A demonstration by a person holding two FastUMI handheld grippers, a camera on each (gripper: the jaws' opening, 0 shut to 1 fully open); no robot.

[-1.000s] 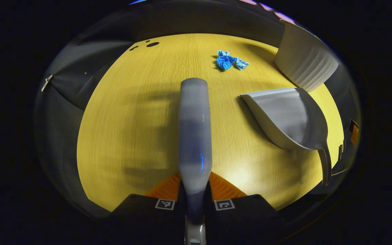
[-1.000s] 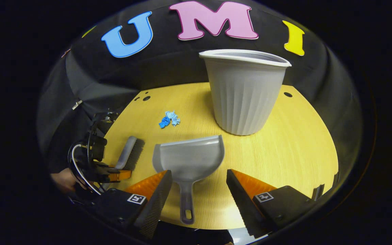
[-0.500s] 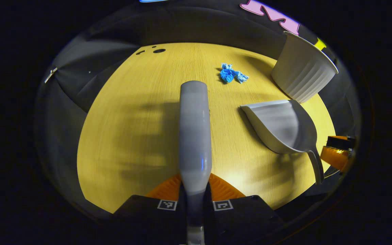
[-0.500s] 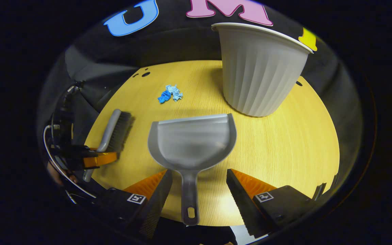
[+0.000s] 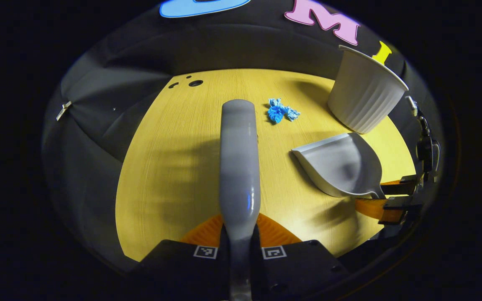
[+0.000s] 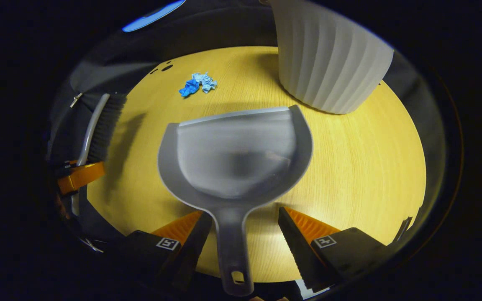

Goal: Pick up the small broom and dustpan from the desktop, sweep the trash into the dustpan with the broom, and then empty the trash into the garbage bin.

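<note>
My left gripper is shut on the handle of the small grey broom, which points forward above the yellow desktop. In the right gripper view the broom hangs at the left with its bristles down, held by that gripper. The grey dustpan lies flat on the desktop. Its handle runs between the spread fingers of my open right gripper, without touching them. The dustpan and the right gripper also sit at the right of the left gripper view. Crumpled blue paper trash lies beyond the dustpan.
A white ribbed garbage bin stands upright at the back right, just past the dustpan's mouth. Small dark holes mark the far left of the desktop. Black cloth surrounds the table's edges.
My right gripper has moved forward and down, so the dustpan handle now lies between its fingers. The left gripper has lifted and drawn back with the broom.
</note>
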